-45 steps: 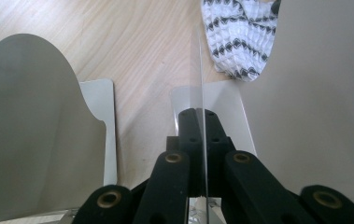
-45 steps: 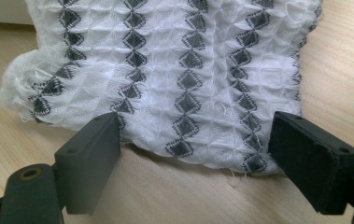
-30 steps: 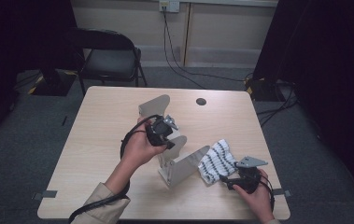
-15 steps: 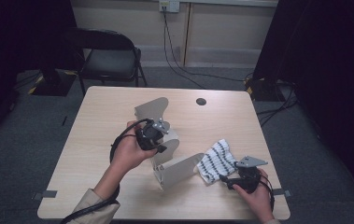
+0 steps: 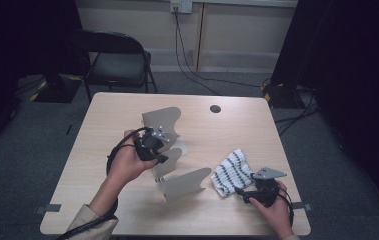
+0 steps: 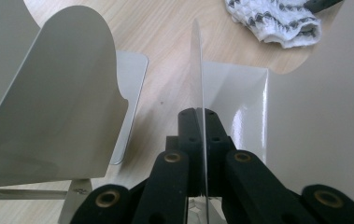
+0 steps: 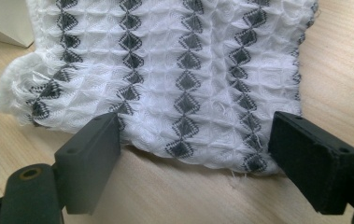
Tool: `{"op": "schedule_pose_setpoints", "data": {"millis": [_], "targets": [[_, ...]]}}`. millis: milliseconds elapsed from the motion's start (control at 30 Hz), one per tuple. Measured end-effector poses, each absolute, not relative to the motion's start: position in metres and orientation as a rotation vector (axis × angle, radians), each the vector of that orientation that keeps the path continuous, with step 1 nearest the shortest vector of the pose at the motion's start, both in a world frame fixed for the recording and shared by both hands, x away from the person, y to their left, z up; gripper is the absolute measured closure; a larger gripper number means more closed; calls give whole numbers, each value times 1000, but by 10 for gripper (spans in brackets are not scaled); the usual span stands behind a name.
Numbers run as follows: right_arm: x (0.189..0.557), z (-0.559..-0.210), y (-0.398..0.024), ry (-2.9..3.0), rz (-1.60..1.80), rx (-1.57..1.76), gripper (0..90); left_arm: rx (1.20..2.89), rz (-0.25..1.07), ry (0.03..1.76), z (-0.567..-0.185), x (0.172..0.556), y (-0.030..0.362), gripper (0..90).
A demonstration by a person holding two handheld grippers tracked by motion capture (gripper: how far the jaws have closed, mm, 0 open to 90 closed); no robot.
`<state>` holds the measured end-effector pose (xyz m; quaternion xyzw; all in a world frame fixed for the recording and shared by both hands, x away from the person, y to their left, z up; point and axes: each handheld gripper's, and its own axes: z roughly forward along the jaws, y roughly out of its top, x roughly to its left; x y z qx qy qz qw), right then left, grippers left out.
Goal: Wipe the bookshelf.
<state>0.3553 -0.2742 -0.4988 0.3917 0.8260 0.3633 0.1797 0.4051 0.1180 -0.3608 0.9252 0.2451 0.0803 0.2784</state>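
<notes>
A: At frame centre of the high view, the left gripper (image 5: pixel 161 146) pinches a thin grey metal plate (image 6: pixel 198 70). In the left gripper view the plate stands on edge, its long axis running from the jaws up toward the top of the frame. The jaws are closed tight on it, one on each face.

B: And beside it?

A: A curved grey sheet (image 6: pixel 58 107) fills the left of that view, and a bent grey bracket (image 5: pixel 184 182) stands on the table just below centre in the high view.

B: The surface and the room?

A: A light wooden table (image 5: pixel 107 120), with a small dark round hole (image 5: pixel 215 108) near its far edge. Behind it are a black folding chair (image 5: pixel 114 55) at upper left, grey carpet, cables and a pale wall panel.

B: The other tool?

A: At lower right, the right gripper (image 5: pixel 241 191) lies low on the table at the near edge of a white cloth with dark diamond stripes (image 7: pixel 184 70). Its jaws stand wide apart, flanking the cloth's hem; whether they touch it I cannot tell.
</notes>
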Motion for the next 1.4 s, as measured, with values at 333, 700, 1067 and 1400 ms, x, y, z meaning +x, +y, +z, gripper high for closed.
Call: {"op": "schedule_pose_setpoints", "data": {"millis": [333, 700, 1067, 1400], "targets": [[355, -499, -274, 2334, 1027, 1107, 161, 2426, 245, 709, -353, 404, 123, 765], [355, -499, -274, 2334, 1027, 1107, 161, 2399, 277, 730, -339, 403, 129, 666], [355, -499, -274, 2334, 1027, 1107, 161, 2346, 348, 773, -325, 403, 139, 523], [355, -499, -274, 2333, 1027, 1107, 161, 2337, 441, 893, -333, 407, 159, 431]]}}
